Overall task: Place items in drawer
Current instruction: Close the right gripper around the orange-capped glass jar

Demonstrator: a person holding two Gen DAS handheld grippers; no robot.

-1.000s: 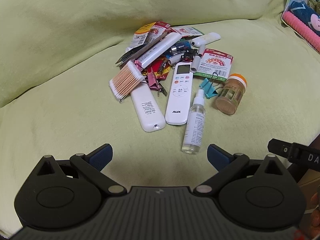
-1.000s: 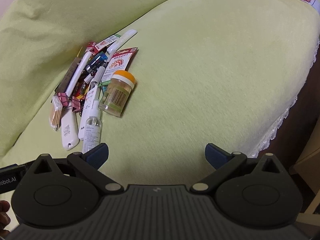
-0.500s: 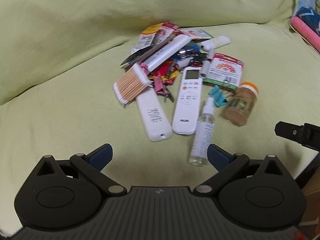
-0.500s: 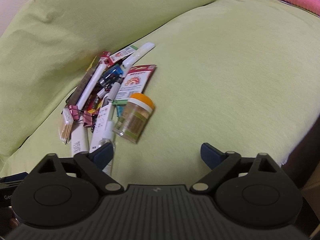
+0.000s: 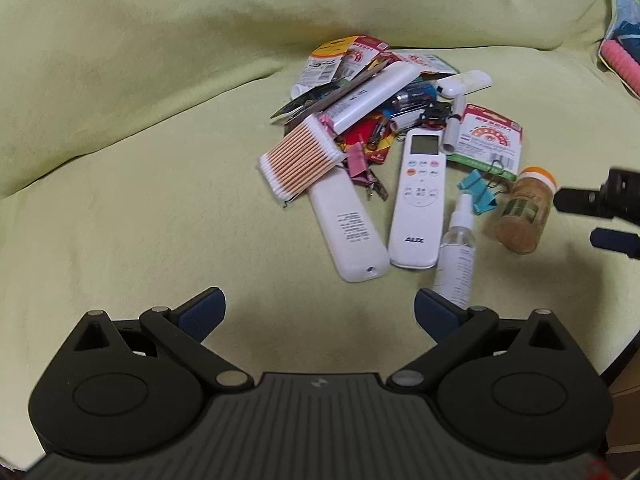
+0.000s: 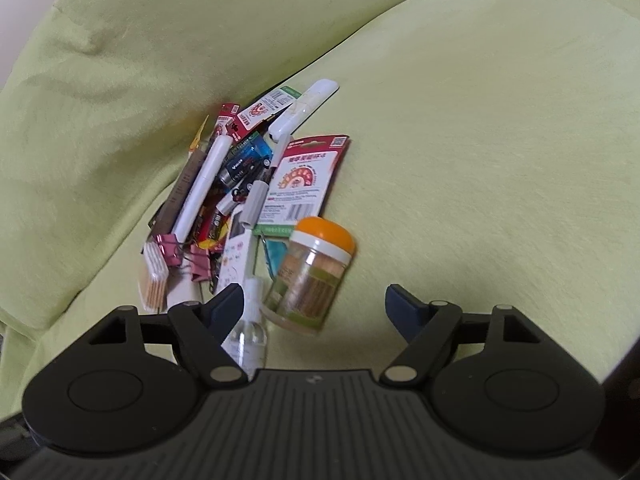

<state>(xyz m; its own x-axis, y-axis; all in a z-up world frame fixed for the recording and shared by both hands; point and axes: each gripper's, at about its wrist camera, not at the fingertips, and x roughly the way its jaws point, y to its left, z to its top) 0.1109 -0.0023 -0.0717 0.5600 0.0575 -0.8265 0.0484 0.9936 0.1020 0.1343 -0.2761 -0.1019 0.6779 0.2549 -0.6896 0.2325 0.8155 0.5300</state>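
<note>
The left hand-held gripper (image 5: 318,312) hovers over the green sofa cover (image 5: 140,208), jaws spread wide with nothing between them. Just past its right finger lies a clear spray bottle (image 5: 457,252), nozzle pointing away. Beside the bottle, 2 white remotes lie side by side: one face up marked AUX (image 5: 418,200), one face down (image 5: 347,226). A bundle of cotton swabs (image 5: 301,159) rests on the far end of the face-down remote, with a pink clip (image 5: 358,160) next to it.

The right hand-held gripper (image 6: 314,306) is also wide open and empty. Its left finger overlaps the spray bottle (image 6: 250,320) in view; whether they touch cannot be told. Between its fingers, nearer the left one, a jar (image 6: 310,280) with an orange lid lies on its side. In the left view the right gripper's tips (image 5: 600,216) show at the right edge, near the jar (image 5: 522,216).

A teal clip (image 5: 478,192) lies between bottle and jar. Beyond it sits a red carded pack (image 5: 490,140) with a grey tube (image 5: 452,132) touching its edge. Further back is a heap: a white case (image 5: 372,100), batteries (image 5: 412,98), scissors (image 5: 296,106), a white stick (image 5: 464,83) and more packs (image 5: 332,60). The sofa back (image 5: 200,20) rises behind. No drawer is in view.
</note>
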